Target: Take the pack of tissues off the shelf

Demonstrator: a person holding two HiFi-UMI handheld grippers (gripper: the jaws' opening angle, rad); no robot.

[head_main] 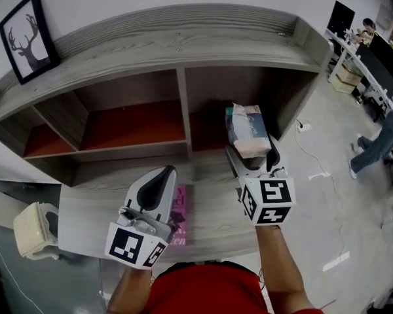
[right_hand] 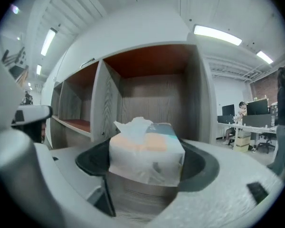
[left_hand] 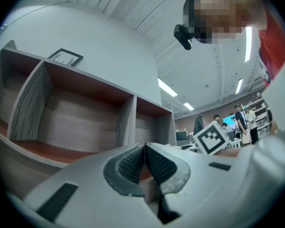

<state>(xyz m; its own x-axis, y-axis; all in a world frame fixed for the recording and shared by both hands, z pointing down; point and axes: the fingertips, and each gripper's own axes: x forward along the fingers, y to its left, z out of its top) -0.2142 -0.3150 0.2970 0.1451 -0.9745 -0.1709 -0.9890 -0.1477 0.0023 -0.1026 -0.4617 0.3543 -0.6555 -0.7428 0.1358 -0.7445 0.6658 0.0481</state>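
**Right claw and pack at the shelf mouth.** The pack of tissues (head_main: 247, 131) lies right of centre in the head view, at the front edge of the right-hand compartment of the shelf (head_main: 183, 51). That compartment is bounded by the upright divider (head_main: 182, 106) on the left of the frame and by the shelf's end wall on the right.

The right claw (head_main: 252, 156) reaches up the frame from below and is clamped on the pack. In the right gripper view one dark pad (right_hand: 96, 161) meets each flank of the white wrapper, and a tuft of tissue stands up from the top face.

The pack's long axis runs up and down the frame, into the compartment and nearly in line with the claw's own jaws. The jaws therefore span its short width, and most of its length projects beyond the fingertips toward the back panel.

The left claw (head_main: 162, 175) sits at lower centre-left, well apart from the pack, with its jaws together on nothing.

Judged from this layout, the withdrawal should run straight down the frame along the pack's long axis, which keeps it between divider and end wall.
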